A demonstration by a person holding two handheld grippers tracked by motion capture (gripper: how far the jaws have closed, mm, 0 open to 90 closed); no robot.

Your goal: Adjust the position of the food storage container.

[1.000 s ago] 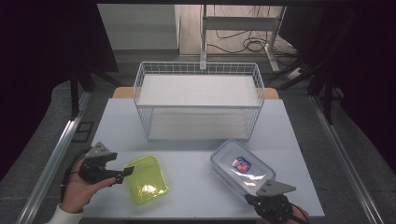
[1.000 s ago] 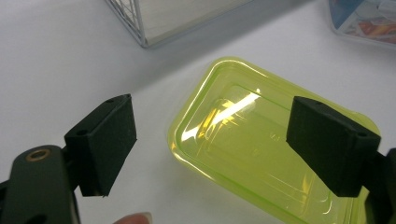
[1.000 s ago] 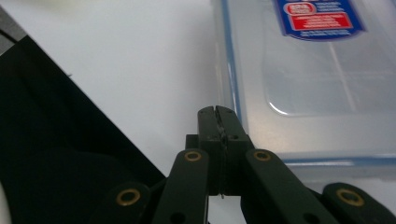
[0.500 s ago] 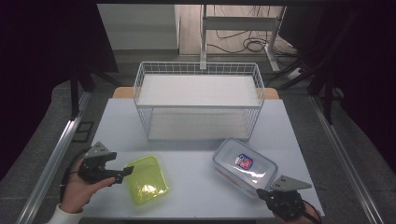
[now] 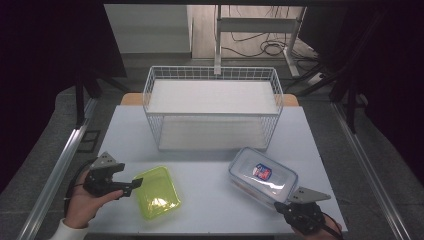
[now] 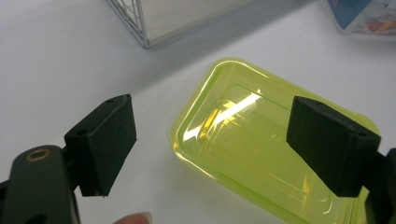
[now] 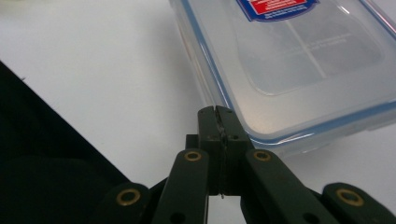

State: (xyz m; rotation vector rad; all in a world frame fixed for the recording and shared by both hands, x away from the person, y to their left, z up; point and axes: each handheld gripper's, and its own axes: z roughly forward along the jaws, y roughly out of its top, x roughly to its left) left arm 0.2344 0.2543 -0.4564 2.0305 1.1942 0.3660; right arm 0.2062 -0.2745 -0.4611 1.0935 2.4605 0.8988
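Presently, on the table (image 5: pixel 210 210): wire basket (image 5: pixel 212 107) at the far middle, taken as landmark. Near side of basket, toward its left corner: yellow-green tub (image 5: pixel 156 191), lying flat and open side up. Left gripper (image 5: pixel 131 186) just beside the tub's left edge, held in a hand (image 5: pixel 85 202) at the table's near left corner. Jaws released and standing wide in the left gripper view, one pad over bare table, the other over the tub (image 6: pixel 261 140); no pad pressing on it. Near side of basket, toward its right corner: clear box (image 5: pixel 263 175) with blue-rimmed lid and a red-and-blue label, lying flat. Right gripper (image 7: pixel 216 112) clenched, jaws together with nothing between them, tips at the box's (image 7: pixel 299 60) near rim; touching or just short, cannot tell. Tub and box well apart.
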